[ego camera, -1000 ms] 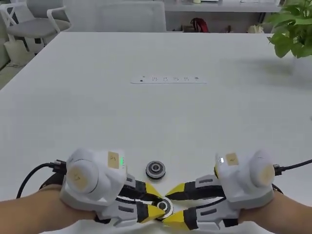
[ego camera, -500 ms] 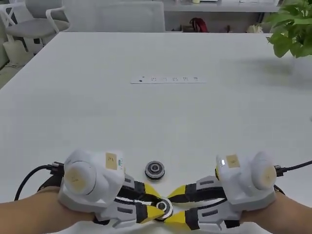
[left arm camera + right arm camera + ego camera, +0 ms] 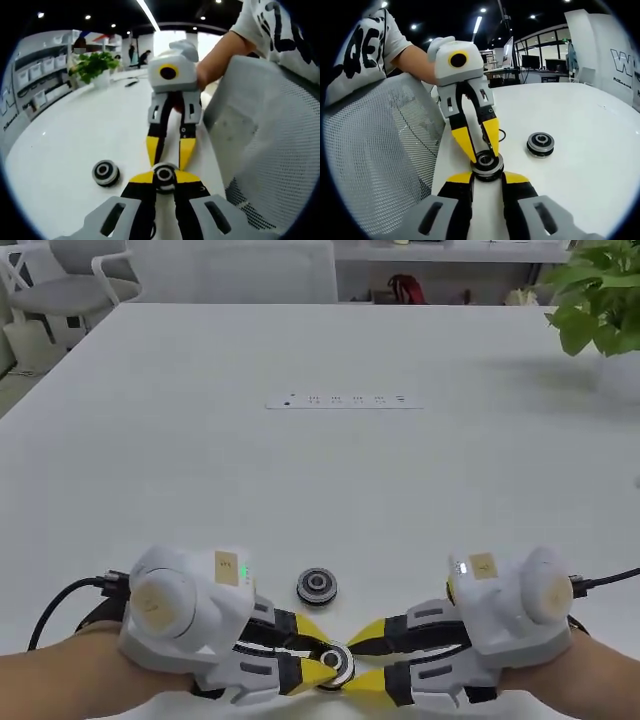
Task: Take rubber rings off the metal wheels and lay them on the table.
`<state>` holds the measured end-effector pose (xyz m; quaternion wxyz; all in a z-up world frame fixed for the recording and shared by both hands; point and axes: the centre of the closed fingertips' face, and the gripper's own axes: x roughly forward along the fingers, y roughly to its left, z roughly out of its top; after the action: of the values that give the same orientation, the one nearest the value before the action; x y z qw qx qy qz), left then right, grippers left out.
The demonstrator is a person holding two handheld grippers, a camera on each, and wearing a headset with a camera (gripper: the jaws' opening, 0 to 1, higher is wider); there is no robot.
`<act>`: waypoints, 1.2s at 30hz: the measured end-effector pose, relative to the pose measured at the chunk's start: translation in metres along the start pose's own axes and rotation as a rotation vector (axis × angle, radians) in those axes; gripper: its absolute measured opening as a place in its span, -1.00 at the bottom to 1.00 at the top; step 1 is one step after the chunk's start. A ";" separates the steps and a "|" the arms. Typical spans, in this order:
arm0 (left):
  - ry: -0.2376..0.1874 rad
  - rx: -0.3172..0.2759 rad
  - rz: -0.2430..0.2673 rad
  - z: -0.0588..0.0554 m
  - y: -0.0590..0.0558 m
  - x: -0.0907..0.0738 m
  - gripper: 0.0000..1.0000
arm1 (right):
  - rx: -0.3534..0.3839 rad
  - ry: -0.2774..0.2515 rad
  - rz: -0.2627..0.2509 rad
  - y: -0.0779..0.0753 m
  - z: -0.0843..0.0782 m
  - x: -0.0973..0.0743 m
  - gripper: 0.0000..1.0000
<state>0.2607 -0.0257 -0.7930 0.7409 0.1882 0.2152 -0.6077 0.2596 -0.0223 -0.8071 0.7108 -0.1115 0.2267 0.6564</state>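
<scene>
A small metal wheel with a black rubber ring (image 3: 335, 664) is held just above the table's near edge between both grippers, which face each other. My left gripper (image 3: 320, 668) comes in from the left and is shut on the wheel (image 3: 165, 176). From the right, my right gripper (image 3: 352, 672) is also shut on the same wheel (image 3: 487, 164). The right gripper (image 3: 169, 152) meets the wheel from the far side in the left gripper view. A second wheel with its ring (image 3: 318, 585) lies flat on the table just beyond the grippers, also seen as a wheel (image 3: 105, 173) and a wheel (image 3: 540, 143).
A white table (image 3: 330, 480) stretches ahead with a flush socket strip (image 3: 343, 400) at mid depth. A potted plant (image 3: 598, 295) stands at the far right and chairs (image 3: 60, 280) at the far left. A mesh chair back (image 3: 375, 150) is close behind the near edge.
</scene>
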 end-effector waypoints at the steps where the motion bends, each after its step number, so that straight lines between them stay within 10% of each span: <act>1: 0.000 -0.001 0.000 0.000 0.000 0.000 -0.74 | -0.001 0.000 0.000 0.000 0.000 0.000 -0.63; 20: 0.003 0.006 0.009 -0.001 0.000 0.000 -0.74 | 0.031 0.008 -0.009 -0.003 -0.005 -0.006 -0.93; 36: 0.007 0.019 0.016 0.000 0.000 0.000 -0.74 | 0.205 0.049 -0.015 -0.006 -0.007 -0.006 -1.00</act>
<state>0.2606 -0.0253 -0.7931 0.7432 0.1991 0.2102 -0.6032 0.2643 -0.0312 -0.8110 0.7177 -0.0560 0.3090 0.6215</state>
